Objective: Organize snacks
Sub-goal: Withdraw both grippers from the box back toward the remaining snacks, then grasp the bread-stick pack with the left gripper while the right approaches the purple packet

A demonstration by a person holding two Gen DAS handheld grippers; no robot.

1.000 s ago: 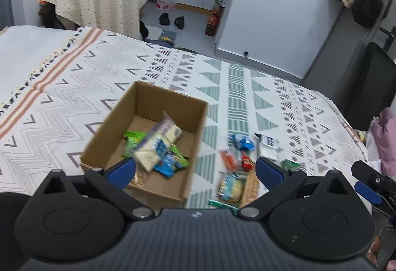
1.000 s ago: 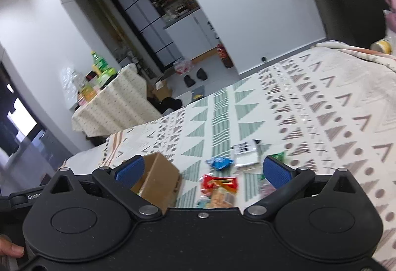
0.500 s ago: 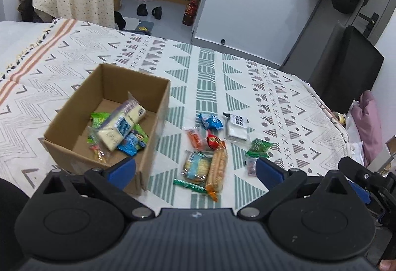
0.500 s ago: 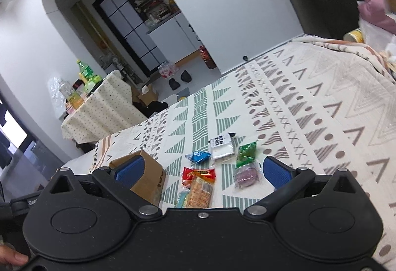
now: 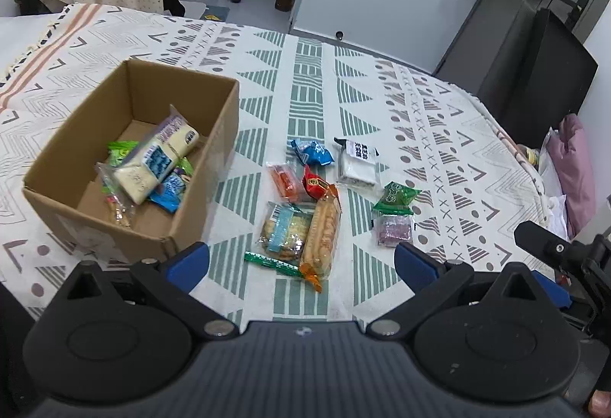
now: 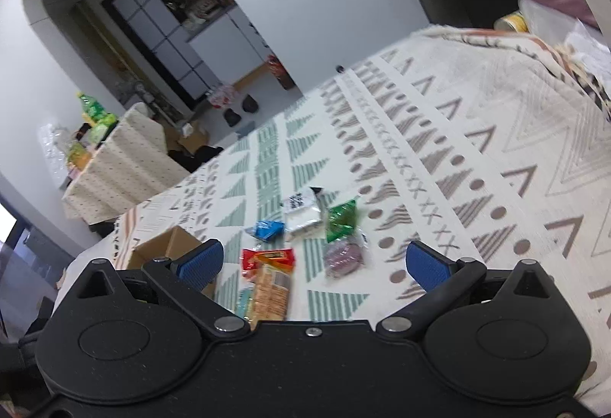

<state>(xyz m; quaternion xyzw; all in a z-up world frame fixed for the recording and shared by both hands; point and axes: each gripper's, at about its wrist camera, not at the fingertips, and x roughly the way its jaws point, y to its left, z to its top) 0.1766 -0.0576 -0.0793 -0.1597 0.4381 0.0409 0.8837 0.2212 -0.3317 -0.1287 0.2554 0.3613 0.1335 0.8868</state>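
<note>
Both grippers, left gripper and right gripper, gape wide, empty; we'd pinch the crinkly, light biscuit pack right of the box mid-length, gently.

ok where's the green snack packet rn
In the left wrist view, the green packet lies on the patterned cloth, right of the pile, just above the purple packet.

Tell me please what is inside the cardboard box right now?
In the cardboard box a long white cracker pack lies on top of a green packet and a blue packet. What lies beneath the pile is covered; its near wall hides the closest floor.
</note>
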